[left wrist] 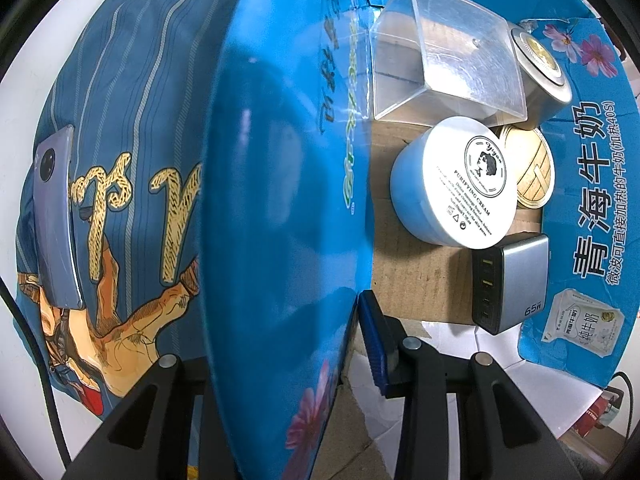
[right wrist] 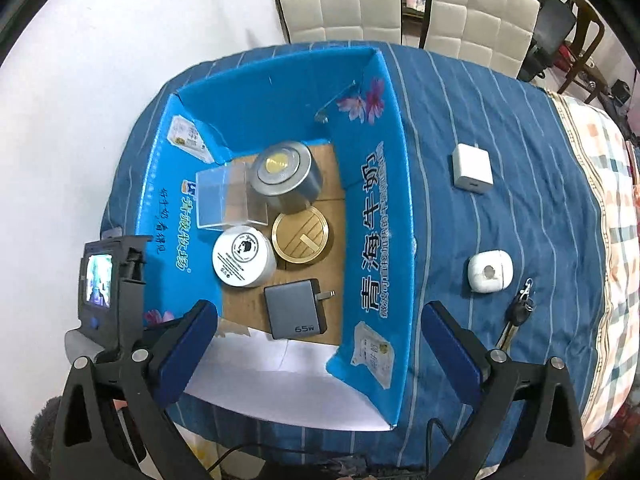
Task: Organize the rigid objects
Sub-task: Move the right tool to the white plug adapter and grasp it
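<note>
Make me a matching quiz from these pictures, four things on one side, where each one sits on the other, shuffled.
Things:
1. grey charger
2. white charger
3. phone
4. left claw

Places:
A. on the striped cloth, right of the box in the right wrist view
B. clamped on the blue box wall
C. on the box floor
D. on the cloth outside the box, in the left wrist view

Pairs: 1-C, 2-A, 3-D, 4-B
</note>
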Motion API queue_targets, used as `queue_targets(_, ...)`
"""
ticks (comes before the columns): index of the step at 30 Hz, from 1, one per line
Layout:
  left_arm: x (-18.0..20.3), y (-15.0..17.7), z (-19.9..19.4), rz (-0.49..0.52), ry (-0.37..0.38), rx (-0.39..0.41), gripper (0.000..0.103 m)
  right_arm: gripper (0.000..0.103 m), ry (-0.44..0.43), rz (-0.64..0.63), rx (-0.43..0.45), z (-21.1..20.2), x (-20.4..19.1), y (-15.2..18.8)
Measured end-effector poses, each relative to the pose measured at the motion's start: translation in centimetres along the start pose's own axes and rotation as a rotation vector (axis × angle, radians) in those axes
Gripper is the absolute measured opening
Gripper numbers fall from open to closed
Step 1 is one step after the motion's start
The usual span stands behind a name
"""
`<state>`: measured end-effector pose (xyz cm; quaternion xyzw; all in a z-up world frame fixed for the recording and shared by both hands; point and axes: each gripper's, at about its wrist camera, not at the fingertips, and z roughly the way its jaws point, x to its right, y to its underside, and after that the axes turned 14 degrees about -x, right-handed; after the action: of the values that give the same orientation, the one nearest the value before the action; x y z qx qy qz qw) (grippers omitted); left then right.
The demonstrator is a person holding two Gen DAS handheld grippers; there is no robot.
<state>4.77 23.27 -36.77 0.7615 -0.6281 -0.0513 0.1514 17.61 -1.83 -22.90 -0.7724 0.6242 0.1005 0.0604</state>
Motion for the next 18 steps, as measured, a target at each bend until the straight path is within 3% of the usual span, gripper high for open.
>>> queue_targets(11,0.0,0.0,0.1,0.001,-0.002,0.001,0.034,0.103,-0.049,0.018,0.041,-3.2,1.2,1.1)
queue_targets(14,-0.1,0.0,0.1,0.001,-0.002,0.001,0.034,0.103,-0.092,0.061,0.049,-3.7,3.6,0.6)
queue_targets(16,-0.1,0.0,0.1,0.001,-0.003,0.003,0.034,0.103,-0.152,0.128,0.062,-3.8,6.7,-0.2)
queue_targets(18,-0.1,0.1,0.1,0.003,-0.002,0.005,0.034,0.103,-0.143,0.242,0.077,-3.4,10.8,-1.5)
